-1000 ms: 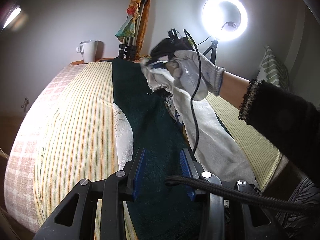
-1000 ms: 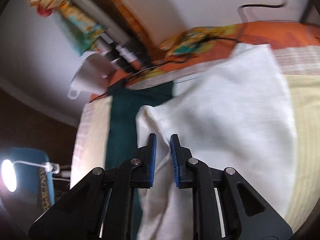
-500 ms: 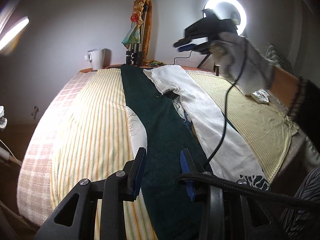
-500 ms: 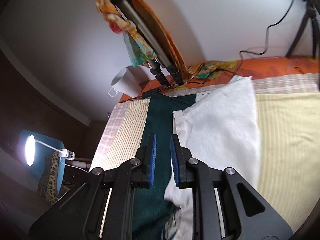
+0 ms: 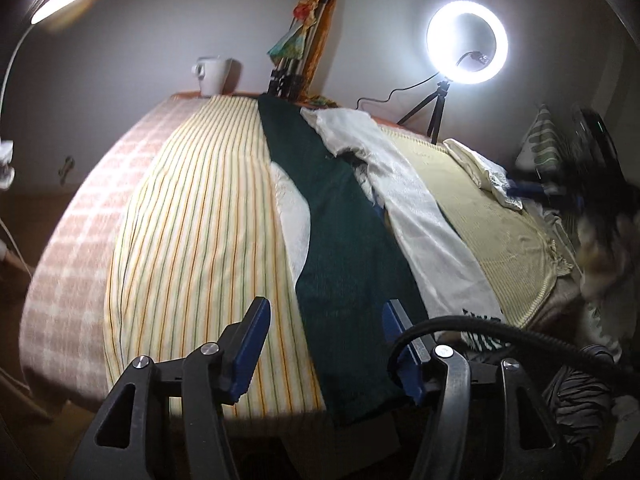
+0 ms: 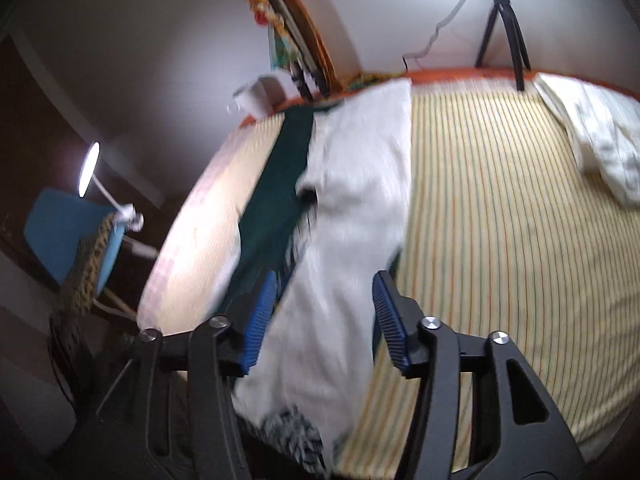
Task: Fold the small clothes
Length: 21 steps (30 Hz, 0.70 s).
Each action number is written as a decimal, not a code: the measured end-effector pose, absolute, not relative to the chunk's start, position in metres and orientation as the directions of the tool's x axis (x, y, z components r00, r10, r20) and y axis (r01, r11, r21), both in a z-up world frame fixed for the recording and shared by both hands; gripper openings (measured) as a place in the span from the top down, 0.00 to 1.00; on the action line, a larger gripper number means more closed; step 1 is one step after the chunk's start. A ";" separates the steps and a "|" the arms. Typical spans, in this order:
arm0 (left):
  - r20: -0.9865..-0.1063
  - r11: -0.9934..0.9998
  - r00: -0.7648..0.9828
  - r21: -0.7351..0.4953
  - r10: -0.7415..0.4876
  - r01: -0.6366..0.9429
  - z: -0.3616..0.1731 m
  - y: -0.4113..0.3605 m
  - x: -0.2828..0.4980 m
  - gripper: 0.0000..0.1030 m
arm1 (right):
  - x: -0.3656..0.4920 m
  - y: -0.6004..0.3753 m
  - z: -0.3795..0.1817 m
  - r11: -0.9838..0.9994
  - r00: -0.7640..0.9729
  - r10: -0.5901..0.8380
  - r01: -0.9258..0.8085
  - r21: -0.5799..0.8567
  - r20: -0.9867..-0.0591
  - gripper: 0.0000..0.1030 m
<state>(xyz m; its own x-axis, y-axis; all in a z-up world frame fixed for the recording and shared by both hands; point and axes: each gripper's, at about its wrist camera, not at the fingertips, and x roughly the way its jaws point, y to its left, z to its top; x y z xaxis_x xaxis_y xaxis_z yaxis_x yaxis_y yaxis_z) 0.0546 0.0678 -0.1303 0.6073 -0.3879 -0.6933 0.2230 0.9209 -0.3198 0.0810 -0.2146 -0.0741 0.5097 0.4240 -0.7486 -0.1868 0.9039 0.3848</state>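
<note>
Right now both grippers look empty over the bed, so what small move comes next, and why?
Probably bring the left gripper down onto the near end of the dark green cloth. Its jaws are opening with nothing between them, and that cloth lies flat and long straight ahead. The right gripper, also opening and empty, hangs above the white cloth draped over the green one's right edge.

Open room was left over the striped cloth [image 6: 500, 240] on the right of the bed. The far edge was crowded by a mug [image 5: 212, 74], a tripod bundle [image 5: 294, 68] and a ring light [image 5: 466, 44]; a folded white garment [image 6: 596, 140] lay near the right corner.
</note>
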 end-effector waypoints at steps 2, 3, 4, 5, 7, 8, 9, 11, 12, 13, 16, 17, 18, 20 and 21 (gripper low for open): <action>-0.716 0.916 0.574 -0.347 -0.398 0.202 -0.141 0.070 0.052 0.41 | 0.056 -0.216 -0.099 0.906 0.470 0.422 -0.180 0.383 -0.776 0.47; -0.726 0.911 0.554 -0.366 -0.407 0.190 -0.147 0.071 0.051 0.41 | 0.048 -0.216 -0.110 0.905 0.450 0.425 -0.175 0.389 -0.786 0.47; -0.732 0.908 0.542 -0.376 -0.412 0.183 -0.151 0.070 0.051 0.41 | 0.039 -0.218 -0.123 0.903 0.425 0.428 -0.164 0.397 -0.798 0.47; -0.738 0.905 0.528 -0.389 -0.419 0.173 -0.155 0.070 0.050 0.41 | 0.032 -0.219 -0.134 0.902 0.407 0.430 -0.152 0.405 -0.806 0.47; -0.742 0.896 0.510 -0.415 -0.435 0.160 -0.161 0.068 0.049 0.42 | 0.021 -0.225 -0.151 0.895 0.386 0.443 -0.134 0.426 -0.809 0.47; -0.742 0.892 0.505 -0.424 -0.442 0.157 -0.162 0.067 0.049 0.43 | 0.017 -0.227 -0.158 0.886 0.378 0.459 -0.126 0.446 -0.804 0.47; -0.741 0.889 0.500 -0.431 -0.447 0.156 -0.164 0.066 0.047 0.43 | 0.013 -0.228 -0.162 0.879 0.372 0.470 -0.121 0.460 -0.800 0.47; -0.743 0.885 0.489 -0.437 -0.456 0.162 -0.166 0.062 0.044 0.43 | 0.004 -0.231 -0.169 0.865 0.370 0.495 -0.122 0.487 -0.787 0.47; -0.745 0.882 0.481 -0.441 -0.462 0.165 -0.169 0.059 0.043 0.43 | 0.001 -0.231 -0.170 0.859 0.375 0.504 -0.127 0.495 -0.778 0.47; -0.747 0.881 0.475 -0.443 -0.465 0.165 -0.171 0.058 0.042 0.44 | -0.002 -0.231 -0.171 0.853 0.376 0.516 -0.137 0.504 -0.770 0.47; -0.746 0.884 0.481 -0.434 -0.460 0.172 -0.170 0.055 0.041 0.48 | -0.013 -0.230 -0.175 0.824 0.356 0.562 -0.161 0.543 -0.747 0.47; -0.745 0.879 0.475 -0.446 -0.469 0.171 -0.170 0.054 0.041 0.55 | -0.015 -0.229 -0.175 0.821 0.354 0.567 -0.169 0.545 -0.744 0.47; -0.744 0.875 0.468 -0.453 -0.476 0.170 -0.172 0.055 0.041 0.62 | -0.017 -0.226 -0.175 0.823 0.354 0.566 -0.181 0.539 -0.745 0.49; -0.746 0.879 0.472 -0.442 -0.470 0.177 -0.172 0.053 0.041 0.67 | -0.018 -0.222 -0.174 0.825 0.352 0.564 -0.197 0.530 -0.747 0.52; -0.749 0.880 0.468 -0.438 -0.469 0.182 -0.173 0.052 0.041 0.72 | -0.018 -0.221 -0.175 0.819 0.343 0.572 -0.204 0.536 -0.745 0.60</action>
